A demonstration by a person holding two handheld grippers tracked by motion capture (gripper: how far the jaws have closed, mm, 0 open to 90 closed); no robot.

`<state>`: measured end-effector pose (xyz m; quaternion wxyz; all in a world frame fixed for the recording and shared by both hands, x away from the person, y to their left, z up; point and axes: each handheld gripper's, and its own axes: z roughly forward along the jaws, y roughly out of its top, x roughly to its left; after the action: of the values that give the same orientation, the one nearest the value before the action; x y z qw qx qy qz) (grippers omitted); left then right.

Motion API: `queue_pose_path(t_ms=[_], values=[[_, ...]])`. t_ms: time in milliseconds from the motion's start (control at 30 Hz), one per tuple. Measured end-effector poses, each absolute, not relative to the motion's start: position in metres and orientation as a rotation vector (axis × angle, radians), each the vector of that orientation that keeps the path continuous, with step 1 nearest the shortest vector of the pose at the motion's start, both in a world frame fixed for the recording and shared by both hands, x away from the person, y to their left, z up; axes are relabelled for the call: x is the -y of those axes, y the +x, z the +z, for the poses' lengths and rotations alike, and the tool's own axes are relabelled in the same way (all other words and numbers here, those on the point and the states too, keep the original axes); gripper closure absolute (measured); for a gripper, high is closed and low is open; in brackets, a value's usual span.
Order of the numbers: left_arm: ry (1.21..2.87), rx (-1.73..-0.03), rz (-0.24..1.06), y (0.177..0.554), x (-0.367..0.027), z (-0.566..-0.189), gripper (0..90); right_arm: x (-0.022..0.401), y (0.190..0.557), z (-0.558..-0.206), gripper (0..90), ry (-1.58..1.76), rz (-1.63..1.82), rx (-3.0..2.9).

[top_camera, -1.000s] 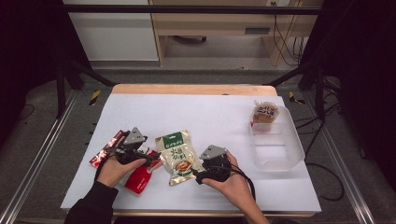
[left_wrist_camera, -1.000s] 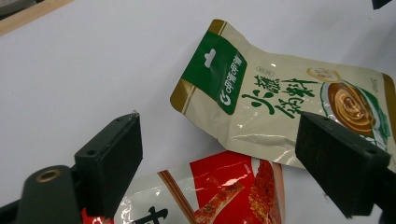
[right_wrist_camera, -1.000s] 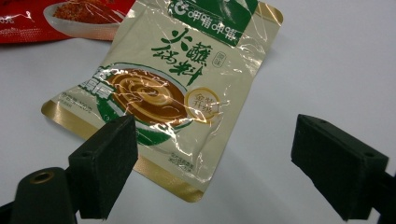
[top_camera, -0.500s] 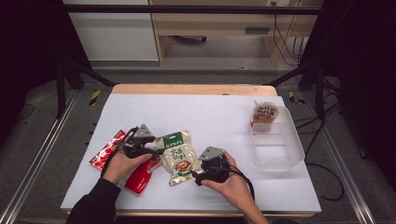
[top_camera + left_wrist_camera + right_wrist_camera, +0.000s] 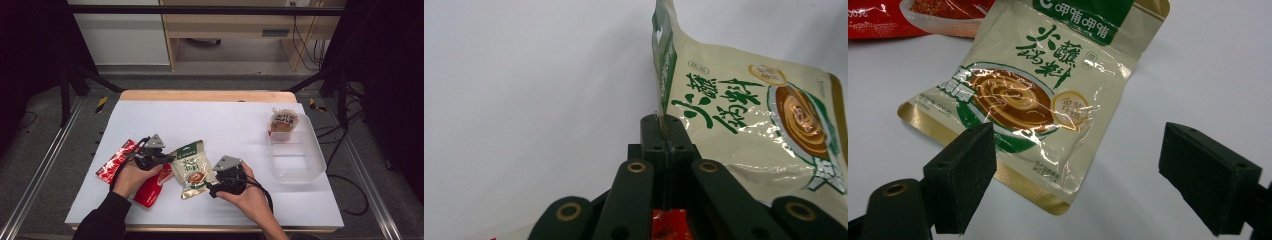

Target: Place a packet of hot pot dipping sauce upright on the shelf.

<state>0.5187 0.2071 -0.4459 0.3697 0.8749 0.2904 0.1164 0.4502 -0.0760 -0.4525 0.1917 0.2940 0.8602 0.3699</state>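
On the white counter (image 5: pixel 210 120), the cream sauce pouch (image 5: pixel 192 167) lies near the front edge, between both hands. The left hand-held gripper (image 5: pixel 663 125) is clamped tight on the pouch's green top edge; a second ago it sat back over the red packets (image 5: pixel 147 187). The right hand-held gripper (image 5: pixel 1075 185) gapes wide, just short of the pouch's lower corner.

1. The left gripper (image 5: pixel 167 158), held in the left hand (image 5: pixel 131 177) with a dark sleeve behind it, has its black fingers (image 5: pixel 677 132) pressed together.
2. The right gripper (image 5: pixel 1075 172), held in the right hand (image 5: pixel 250 195), has its fingers (image 5: pixel 965 175) spread wide apart.
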Motion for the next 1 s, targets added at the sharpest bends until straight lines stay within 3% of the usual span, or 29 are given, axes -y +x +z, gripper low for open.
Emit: queue_pose_path(t_ms=[433,933,1000], values=[[2.164,-0.669,0.348,0.503,-0.217,-0.399,90.0,0.081,0.463,-0.420,13.5,0.764,1.032,-2.414],[2.161,-0.560,0.386,0.487,-0.209,-0.374,90.0,0.067,0.486,-0.372,21.8,0.605,0.904,-2.520],[2.164,-0.543,0.390,0.485,-0.207,-0.372,90.0,0.065,0.491,-0.366,26.4,0.567,0.912,-2.531]])
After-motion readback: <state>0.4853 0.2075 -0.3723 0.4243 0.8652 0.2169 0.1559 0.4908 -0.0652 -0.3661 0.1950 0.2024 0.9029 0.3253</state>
